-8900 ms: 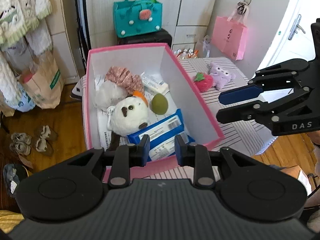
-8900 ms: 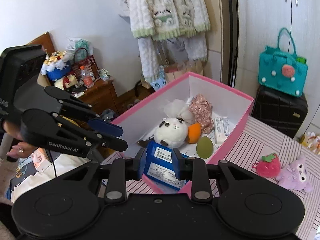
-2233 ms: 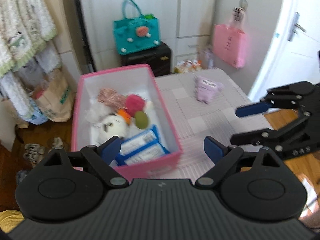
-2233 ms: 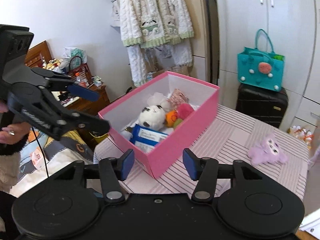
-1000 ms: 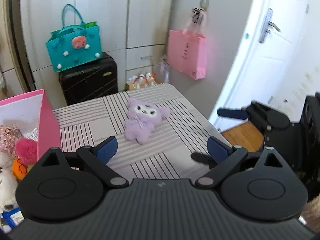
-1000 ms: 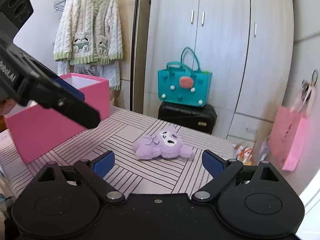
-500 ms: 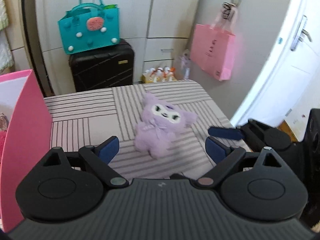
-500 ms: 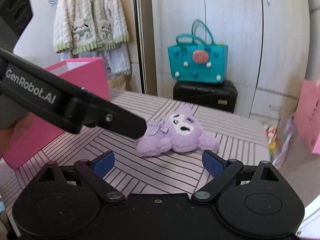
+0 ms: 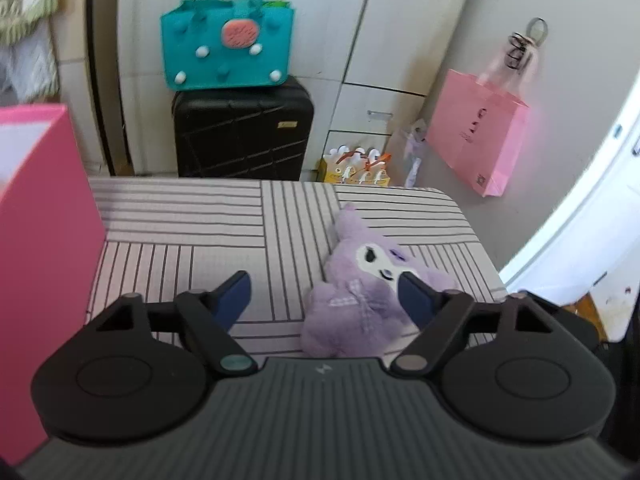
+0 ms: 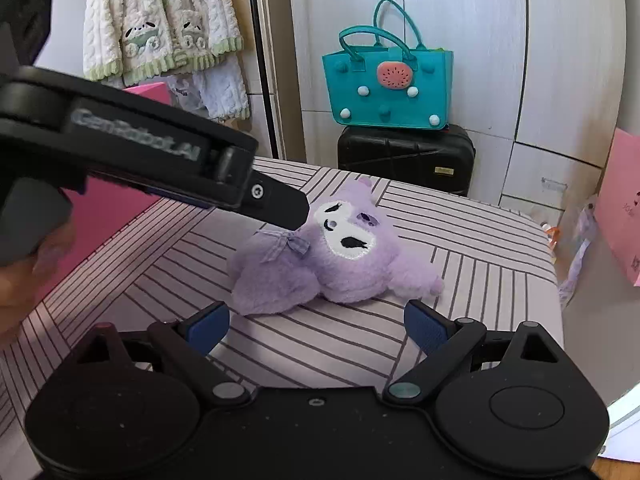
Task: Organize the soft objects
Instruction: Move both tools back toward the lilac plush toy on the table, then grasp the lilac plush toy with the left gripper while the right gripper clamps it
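left gripper (image 9: 324, 296): its jaws were closing, still apart, with the purple plush toy (image 9: 356, 300) lying between them toward the right-hand pad; one blue pad seemed to brush the toy's flank, the other stood clear over bare cloth, so nothing was gripped yet.
right gripper (image 10: 316, 324): jaws spread wide and empty, just short of the toy and not touching it.
purple plush toy: it lay on its side on the striped tablecloth (image 9: 180, 220), near the right edge of the table, face turned up, a small checked bow on its chest.
handling, as judged: light, soft and squashy; nothing to break, and the fuzzy pile should not slip, but a pinch on an ear or arm would likely let it dangle and swing.
where to take hold, as judged: across the plump body below the head, squeezing well into the stuffing.
pink box (image 9: 44, 240): stood on the table's left side, well apart from the toy; probably where it belongs.
beyond the table: a black suitcase (image 9: 244, 128) with a teal bag (image 9: 228, 44) on top, against the cupboards.
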Available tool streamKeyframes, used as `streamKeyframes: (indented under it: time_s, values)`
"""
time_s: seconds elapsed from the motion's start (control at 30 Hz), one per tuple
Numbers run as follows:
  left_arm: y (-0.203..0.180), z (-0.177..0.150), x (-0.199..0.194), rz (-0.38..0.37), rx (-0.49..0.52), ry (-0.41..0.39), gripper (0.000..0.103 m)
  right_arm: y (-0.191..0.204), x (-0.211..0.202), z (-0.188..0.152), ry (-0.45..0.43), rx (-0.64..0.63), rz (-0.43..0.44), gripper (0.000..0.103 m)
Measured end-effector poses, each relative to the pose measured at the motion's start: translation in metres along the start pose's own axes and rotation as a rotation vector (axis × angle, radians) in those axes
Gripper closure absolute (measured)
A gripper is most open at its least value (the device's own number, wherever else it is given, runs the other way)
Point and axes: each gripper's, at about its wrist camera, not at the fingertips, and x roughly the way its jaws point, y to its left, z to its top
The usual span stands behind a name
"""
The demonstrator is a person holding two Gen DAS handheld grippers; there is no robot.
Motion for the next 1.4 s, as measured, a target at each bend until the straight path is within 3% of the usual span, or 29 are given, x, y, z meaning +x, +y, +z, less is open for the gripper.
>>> streamKeyframes:
  time_s: [0.17, 0.27, 0.4, 0.5, 0.6, 0.8, 1.0, 1.1, 1.2, 1.23, 1.4]
  values:
    - [0.007, 0.000, 0.009, -0.032, -0.024, 0.016, 0.032, -0.003, 0.000, 0.001, -0.008, 0.002, 0.017, 0.007]
    - [0.005, -0.002, 0.017, -0.060, -0.031, 0.055, 0.043, -0.003, 0.001, 0.004, -0.009, -0.013, 0.043, 0.007]
    - [0.009, -0.008, 0.021, -0.157, -0.085, 0.127, 0.063, 0.001, -0.004, 0.004, -0.016, -0.033, 0.085, 0.008]
    - [0.010, -0.016, 0.018, -0.227, -0.139, 0.155, 0.070, 0.004, -0.010, 0.002, -0.023, -0.058, 0.079, 0.008]
    - [0.003, -0.024, 0.007, -0.268, -0.126, 0.146, 0.074, 0.005, -0.019, -0.001, -0.034, -0.086, 0.075, 0.009]
    - [0.000, -0.039, -0.001, -0.319, -0.123, 0.221, 0.074, 0.003, -0.032, -0.012, -0.024, -0.115, 0.058, 0.008]
    - [-0.001, -0.032, -0.006, -0.194, -0.102, 0.107, 0.057, -0.005, -0.028, -0.012, -0.035, -0.066, 0.046, 0.008]
    - [0.001, -0.024, -0.004, -0.168, -0.132, 0.056, 0.045, -0.007, -0.024, -0.008, -0.050, -0.041, 0.046, 0.009]
    - [0.005, -0.018, 0.005, -0.144, -0.170, 0.033, 0.044, -0.010, -0.018, -0.005, -0.054, -0.005, 0.045, 0.027]
    - [0.006, -0.018, 0.008, -0.141, -0.180, 0.037, 0.044, -0.010, -0.015, -0.005, -0.047, 0.011, 0.046, 0.038]
    - [0.005, -0.026, 0.020, -0.144, -0.185, 0.043, 0.048, -0.011, -0.014, -0.011, -0.059, 0.080, 0.042, 0.047]
